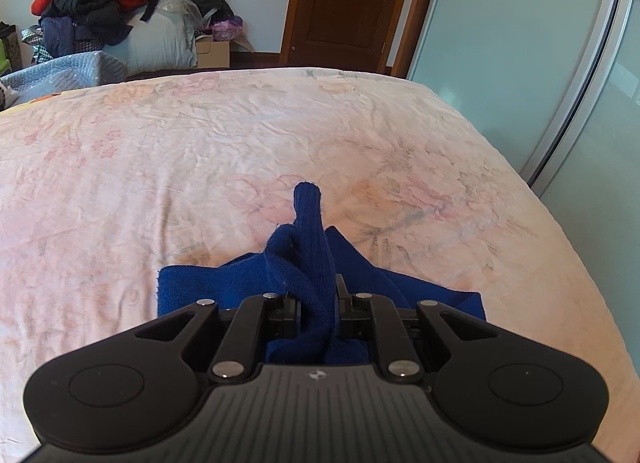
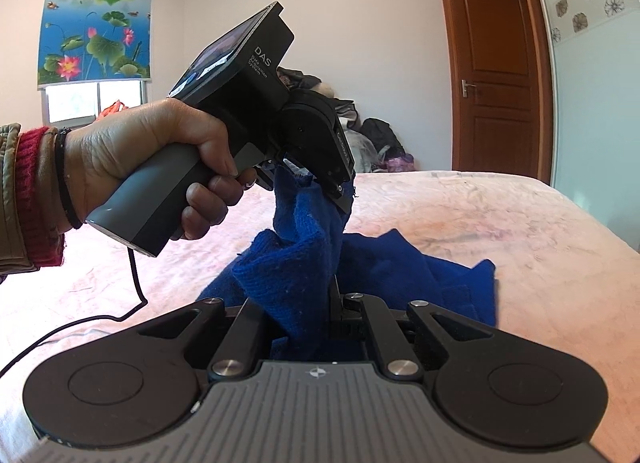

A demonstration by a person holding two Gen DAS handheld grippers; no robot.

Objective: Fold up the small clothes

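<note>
Bed (image 1: pixel 240 135): both grippers on blue knit (image 1: pixel 316 263).

both wrist cams close, share bed (image 1: pixel 240 135).

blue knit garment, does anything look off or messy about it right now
The blue knit garment is bunched, not flat: both grippers pinch it, the left gripper lifting a twisted fold off the floral bedsheet, one narrow part sticking up. No damage is visible.

Garment (image 1: pixel 312 263) on bed (image 1: pixel 200 167); clothes pile (image 1: pixel 100 3) behind; door (image 1: pixel 340 3) right.
</note>
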